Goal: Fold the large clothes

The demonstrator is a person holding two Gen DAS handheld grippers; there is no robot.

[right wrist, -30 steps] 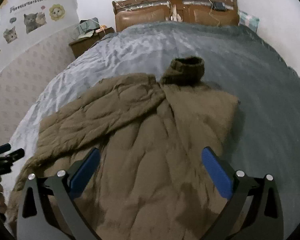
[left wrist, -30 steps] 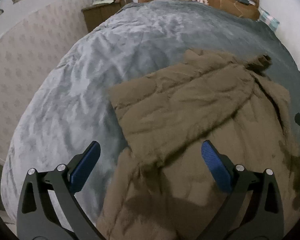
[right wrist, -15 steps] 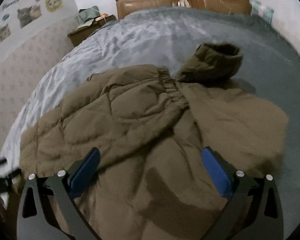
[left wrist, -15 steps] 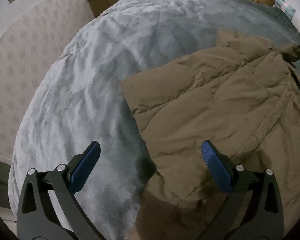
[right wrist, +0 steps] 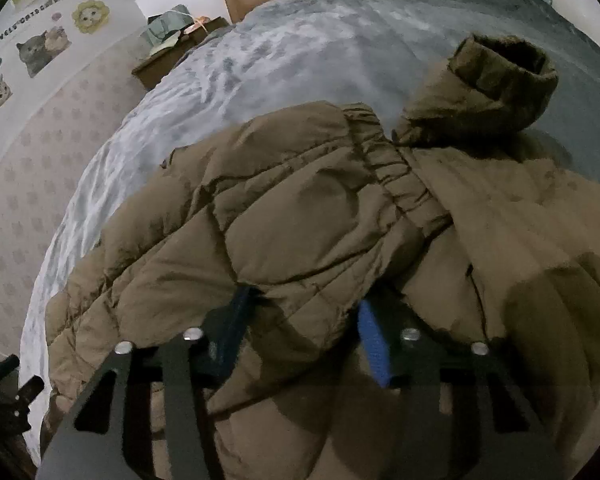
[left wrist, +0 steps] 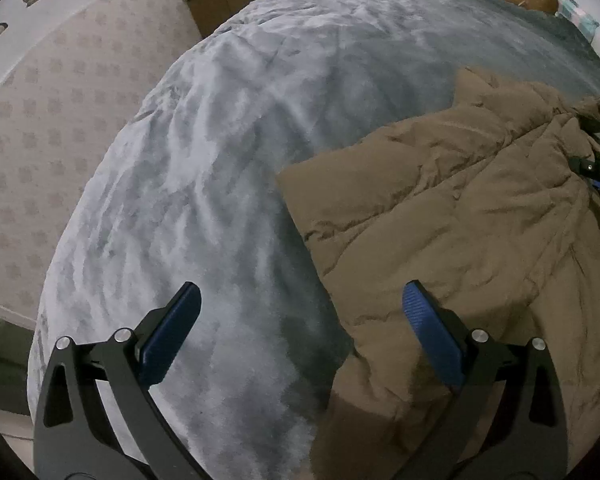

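One brown puffer jacket (right wrist: 300, 216) lies rumpled on the grey blanket (left wrist: 228, 168), sleeve folded across. Right gripper (right wrist: 304, 320) pinches its quilted fabric; left gripper (left wrist: 300, 332) gapes wide, holding nothing.

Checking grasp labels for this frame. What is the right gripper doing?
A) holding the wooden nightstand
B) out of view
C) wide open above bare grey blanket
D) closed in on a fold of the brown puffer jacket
D: in the right wrist view the right gripper has its blue pads drawn close with a fold of the brown quilted puffer jacket pinched between them, while the left gripper is spread open.
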